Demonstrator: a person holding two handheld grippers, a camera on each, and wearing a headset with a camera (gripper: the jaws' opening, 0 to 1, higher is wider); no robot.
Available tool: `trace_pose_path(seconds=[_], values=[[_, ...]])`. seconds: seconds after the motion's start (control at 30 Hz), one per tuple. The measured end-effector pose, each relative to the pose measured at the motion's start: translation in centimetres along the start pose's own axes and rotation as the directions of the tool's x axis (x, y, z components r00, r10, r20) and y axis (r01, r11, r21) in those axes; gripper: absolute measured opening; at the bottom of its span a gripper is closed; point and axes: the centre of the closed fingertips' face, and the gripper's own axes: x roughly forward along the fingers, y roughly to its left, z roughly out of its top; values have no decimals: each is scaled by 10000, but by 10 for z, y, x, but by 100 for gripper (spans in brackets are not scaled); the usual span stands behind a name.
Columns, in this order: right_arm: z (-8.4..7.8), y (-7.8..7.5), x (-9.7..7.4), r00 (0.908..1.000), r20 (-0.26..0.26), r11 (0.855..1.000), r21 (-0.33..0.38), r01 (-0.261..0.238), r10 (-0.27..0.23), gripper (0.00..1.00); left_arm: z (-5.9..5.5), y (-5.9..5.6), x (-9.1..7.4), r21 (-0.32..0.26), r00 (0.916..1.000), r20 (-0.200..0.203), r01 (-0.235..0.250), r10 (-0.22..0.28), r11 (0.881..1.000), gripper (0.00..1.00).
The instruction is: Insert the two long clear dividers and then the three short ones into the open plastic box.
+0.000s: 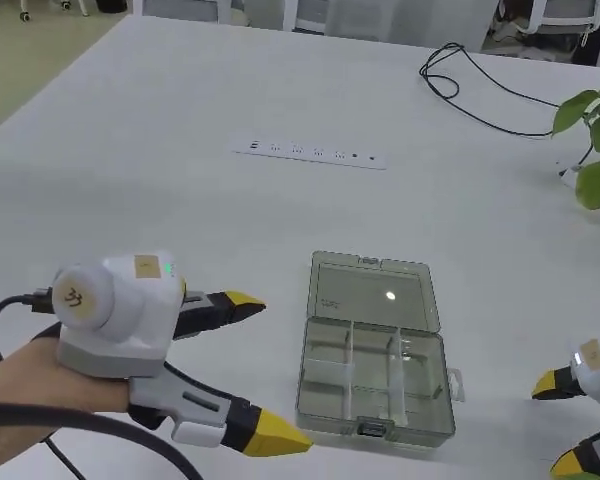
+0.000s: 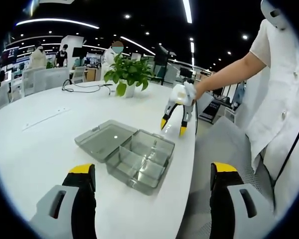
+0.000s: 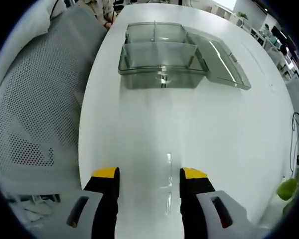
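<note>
Clear against the white table (image 3: pixel 139 134), a faint strip (image 3: pixel 168 189), perhaps a divider, lies between the right gripper's (image 3: pixel 149 174) parted, empty jaws short of the open box (image 3: pixel 139 74) and could skid when pinched; the left gripper's (image 1: pixel 280 372) jaws also stand apart

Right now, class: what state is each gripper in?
Left gripper: open, holding nothing.
Right gripper: open, holding nothing.

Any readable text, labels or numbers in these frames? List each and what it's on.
Nothing reads for certain.
Round cap on the left gripper: dark handwritten mark, illegible.
Plastic box lid: faint print, too small.
Power strip: tiny markings, blurred.
Sticker on the right gripper: blurred.
</note>
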Motion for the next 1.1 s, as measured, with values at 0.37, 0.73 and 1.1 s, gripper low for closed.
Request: trace_pose_path(seconds=[0.37,0.73,1.1], values=[[-3,-2,-4,9997,-121,9996,-208,209,-212,37,-1,0,-1,-46,10000,40,-22,22,10000,98],[-3,-2,-5,9992,-263,9994,-147,305,-308,33,-2,0,-2,-36,10000,49,17,-17,10000,97],[13,-7,-23,9951,289,9949,363,939,-949,33,1,1,-4,-50,9999,140,-23,24,10000,96]])
